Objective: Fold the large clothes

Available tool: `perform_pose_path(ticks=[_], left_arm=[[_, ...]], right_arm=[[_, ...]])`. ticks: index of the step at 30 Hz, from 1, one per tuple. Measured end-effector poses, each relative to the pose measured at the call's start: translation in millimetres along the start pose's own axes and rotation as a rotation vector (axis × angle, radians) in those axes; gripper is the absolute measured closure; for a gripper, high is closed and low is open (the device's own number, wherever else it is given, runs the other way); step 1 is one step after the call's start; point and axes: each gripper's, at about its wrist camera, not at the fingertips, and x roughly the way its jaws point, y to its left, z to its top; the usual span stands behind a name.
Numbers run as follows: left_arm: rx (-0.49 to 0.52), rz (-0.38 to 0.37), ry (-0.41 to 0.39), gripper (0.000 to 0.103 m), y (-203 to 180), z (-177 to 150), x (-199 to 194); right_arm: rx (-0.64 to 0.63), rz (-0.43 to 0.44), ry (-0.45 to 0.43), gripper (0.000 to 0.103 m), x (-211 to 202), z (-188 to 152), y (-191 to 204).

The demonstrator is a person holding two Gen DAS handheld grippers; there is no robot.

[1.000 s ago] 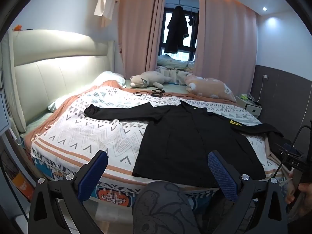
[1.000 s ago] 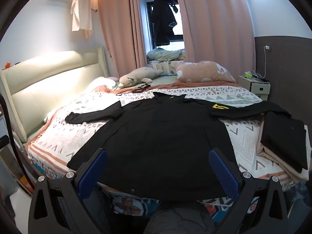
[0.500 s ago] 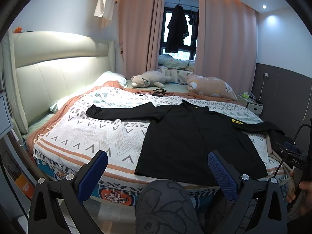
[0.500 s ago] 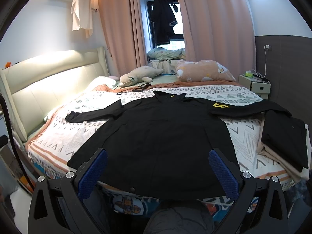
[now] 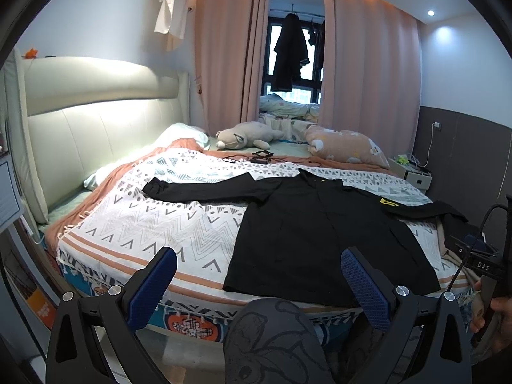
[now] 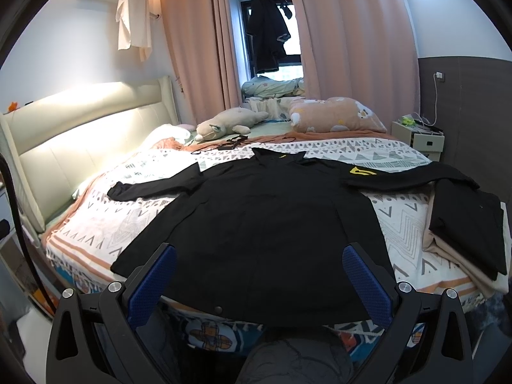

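Black long-sleeved jacket, one, lying flat on the patterned bedspread with both sleeves spread wide and hem at the near edge; no fold appears made, so all folding remains. One folded dark garment lies at its right. Left gripper and right gripper, two, hang spread and empty before the bed; two plush toys rest beyond.

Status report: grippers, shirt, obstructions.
Left gripper and right gripper open, empty. Black shirt flat on bed, sleeves spread. Folded clothes under right cuff.
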Motion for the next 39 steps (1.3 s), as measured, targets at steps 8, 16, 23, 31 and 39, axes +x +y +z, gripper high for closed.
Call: perform_pose_path(ticks=[8,16,23,31,39], left_arm=[[-0.015,0.002,-0.001,0.000,3.6,-0.9,1.6],[-0.004,-0.001,-0.005,0.000,2.2,-0.7,1.4],[-0.002,-0.002,0.000,0.000,0.7,-0.8,0.7],[0.005,-0.005,0.002,0.000,-2.1,-2.7,-0.7],[0.015,-0.018,-0.018,0.000,-9.2,-6.4,-8.1]], right_arm=[[0.008,-0.005,0.012,0.000,5.6,-2.2,-0.1],[0.011,-0.008,0.015,0.000,6.0,-3.6,-0.3],[0.011,-0.010,0.014,0.000,5.8,-4.0,-0.3],[0.016,-0.005,0.016,0.000,4.9,-4.8,-0.8],[0.000,-0.013,0.007,0.000,-9.4,-10.8,-2.9]])
